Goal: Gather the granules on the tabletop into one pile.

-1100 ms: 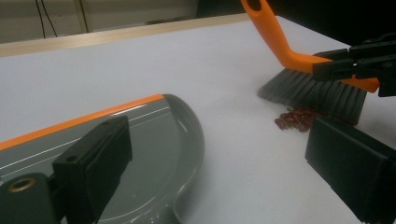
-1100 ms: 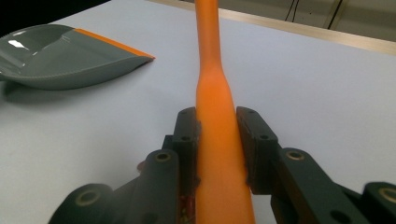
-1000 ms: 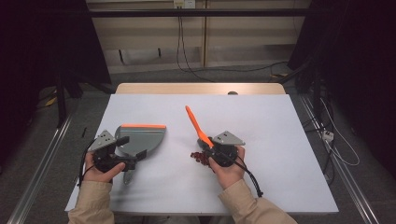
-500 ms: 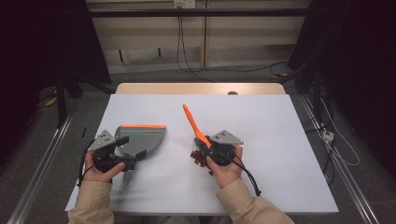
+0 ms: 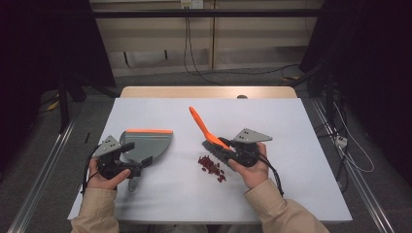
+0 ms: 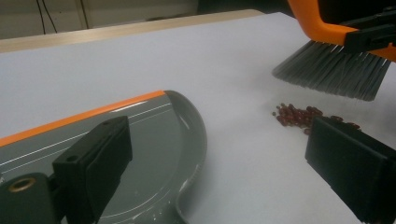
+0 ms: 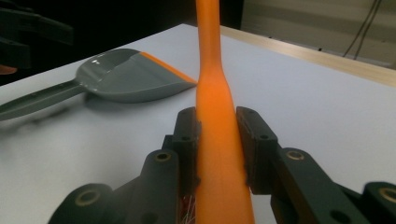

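At the lower right of the high view, the right gripper (image 5: 224,145) has its jaws clamped tight on the orange plastic handle of the small hand brush (image 5: 201,125); the right gripper view shows both pads pressed against that handle. Just below the grey bristles lies the little pile of dark red beans (image 5: 212,166) on the white table (image 5: 291,126). Compared with a second ago, the brush has swung leftward in the frame and its handle leans more steeply toward the upper left, with the bristles now lifted just beside the beans, likely poised for a sweeping stroke. At the lower left, the left gripper (image 5: 138,167) has not shifted; whether its wide-standing jaws pinch the pan's handle I cannot tell. Farther up, the grey plastic dustpan with an orange lip (image 5: 148,143) sits where it was, well apart from the beans.
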A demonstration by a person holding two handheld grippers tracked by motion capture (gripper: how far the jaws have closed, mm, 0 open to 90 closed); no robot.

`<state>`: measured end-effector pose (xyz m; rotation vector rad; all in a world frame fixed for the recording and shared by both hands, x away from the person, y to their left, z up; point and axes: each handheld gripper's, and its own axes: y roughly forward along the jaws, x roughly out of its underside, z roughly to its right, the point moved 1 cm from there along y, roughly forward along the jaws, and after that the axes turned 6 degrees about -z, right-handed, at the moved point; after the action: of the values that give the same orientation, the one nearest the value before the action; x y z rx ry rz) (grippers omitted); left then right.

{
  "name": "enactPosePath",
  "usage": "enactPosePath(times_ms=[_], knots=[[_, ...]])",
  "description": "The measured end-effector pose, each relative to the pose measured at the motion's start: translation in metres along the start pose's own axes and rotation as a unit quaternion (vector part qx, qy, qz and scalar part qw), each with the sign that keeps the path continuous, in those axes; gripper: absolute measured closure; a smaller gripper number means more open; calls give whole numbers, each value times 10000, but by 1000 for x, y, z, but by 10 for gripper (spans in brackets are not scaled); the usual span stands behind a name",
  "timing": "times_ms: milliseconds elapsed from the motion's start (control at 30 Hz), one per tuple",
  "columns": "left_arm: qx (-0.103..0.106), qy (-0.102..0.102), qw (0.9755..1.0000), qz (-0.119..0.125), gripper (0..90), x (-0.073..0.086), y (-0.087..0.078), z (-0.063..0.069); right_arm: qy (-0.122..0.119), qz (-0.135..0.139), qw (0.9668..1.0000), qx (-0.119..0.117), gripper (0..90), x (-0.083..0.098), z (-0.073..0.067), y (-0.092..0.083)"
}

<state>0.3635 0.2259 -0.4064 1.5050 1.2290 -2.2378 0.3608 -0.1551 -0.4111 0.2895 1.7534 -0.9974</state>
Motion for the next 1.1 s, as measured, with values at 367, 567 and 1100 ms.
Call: enactPosePath(times_ms=[367, 567, 1100], knots=[[-7, 11, 10000, -43, 73, 1, 2, 1, -7, -93, 9983, -578, 705, 3, 15, -4], [-3, 5, 10000, -43, 72, 1, 2, 0, -22, -29, 9964, -843, 705, 4, 18, -1], [-7, -7, 10000, -24, 73, 1, 1, 0, -282, -51, 9948, -979, 706, -1, 28, 19]])
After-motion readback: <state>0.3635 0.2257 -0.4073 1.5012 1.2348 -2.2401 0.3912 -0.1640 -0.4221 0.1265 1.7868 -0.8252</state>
